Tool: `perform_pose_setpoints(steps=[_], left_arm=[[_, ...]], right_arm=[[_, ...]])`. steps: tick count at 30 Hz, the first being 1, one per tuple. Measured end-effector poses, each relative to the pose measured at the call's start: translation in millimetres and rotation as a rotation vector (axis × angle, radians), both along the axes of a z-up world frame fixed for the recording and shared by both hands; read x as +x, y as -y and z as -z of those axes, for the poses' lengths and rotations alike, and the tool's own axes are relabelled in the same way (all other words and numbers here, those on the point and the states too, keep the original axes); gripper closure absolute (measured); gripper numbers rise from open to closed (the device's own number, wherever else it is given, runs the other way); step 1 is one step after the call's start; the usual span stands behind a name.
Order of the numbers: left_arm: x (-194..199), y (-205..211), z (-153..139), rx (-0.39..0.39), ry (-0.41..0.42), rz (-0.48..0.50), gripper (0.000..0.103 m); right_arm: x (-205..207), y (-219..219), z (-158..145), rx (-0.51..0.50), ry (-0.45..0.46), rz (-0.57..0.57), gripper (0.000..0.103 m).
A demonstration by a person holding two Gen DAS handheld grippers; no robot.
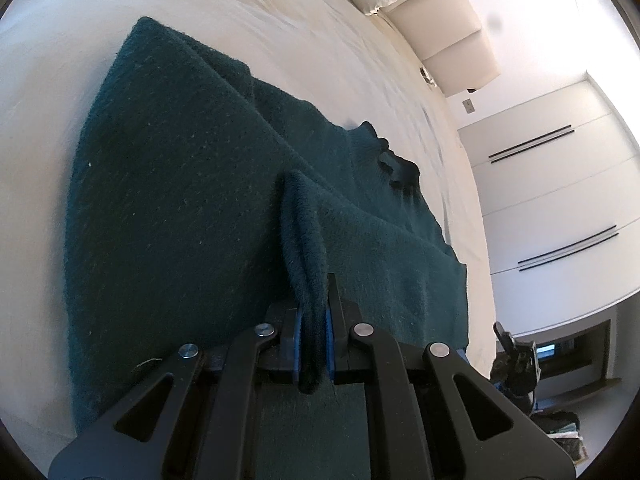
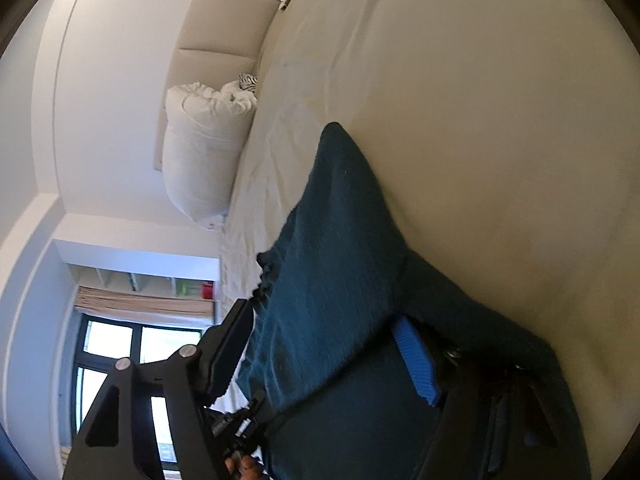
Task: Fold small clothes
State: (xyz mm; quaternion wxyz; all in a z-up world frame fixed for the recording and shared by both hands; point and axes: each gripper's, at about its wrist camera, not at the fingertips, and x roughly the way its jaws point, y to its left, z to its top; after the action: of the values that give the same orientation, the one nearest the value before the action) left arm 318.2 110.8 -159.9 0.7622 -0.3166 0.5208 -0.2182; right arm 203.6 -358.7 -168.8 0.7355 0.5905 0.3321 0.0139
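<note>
Dark green sweater (image 1: 168,208) spread flat on cream bed sheet (image 1: 36,128), held by two grippers.

Left gripper (image 1: 314,332) clamped tight on a raised ridge of the knit. Right gripper (image 2: 324,356) with fingers wide apart, fabric draped between them. White pillow (image 2: 204,156) against padded headboard (image 2: 224,20) beyond.
</note>
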Motion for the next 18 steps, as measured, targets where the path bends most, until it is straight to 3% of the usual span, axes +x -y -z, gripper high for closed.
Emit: perform_pose_setpoints(steps=[3, 6, 9, 11, 14, 16, 18], left_arm=[[-2, -5, 0, -0.011, -0.025, -0.017, 0.094], [-8, -14, -7, 0.04, -0.055, -0.062, 0.093], [-19, -22, -30, 0.229, -0.033, -0.173, 0.093], [-23, -14, -53, 0.316, 0.076, -0.195, 0.093], [-18, 14, -71, 0.367, 0.168, -0.14, 0.093], [-7, 42, -70, 0.305, 0.225, -0.041, 0.093], [7, 64, -55, 0.277, 0.232, 0.052, 0.093]], right_arm=[[-15, 4, -20, -0.053, 0.002, 0.017, 0.027], [-18, 14, -43, -0.134, 0.049, 0.043, 0.027], [-2, 21, -57, -0.163, 0.09, 0.018, 0.027], [19, 16, -61, -0.163, 0.138, -0.045, 0.027], [55, 6, -51, -0.141, 0.166, -0.141, 0.027], [80, 2, -31, -0.102, 0.135, -0.201, 0.027], [99, 2, -10, -0.09, 0.08, -0.23, 0.027]])
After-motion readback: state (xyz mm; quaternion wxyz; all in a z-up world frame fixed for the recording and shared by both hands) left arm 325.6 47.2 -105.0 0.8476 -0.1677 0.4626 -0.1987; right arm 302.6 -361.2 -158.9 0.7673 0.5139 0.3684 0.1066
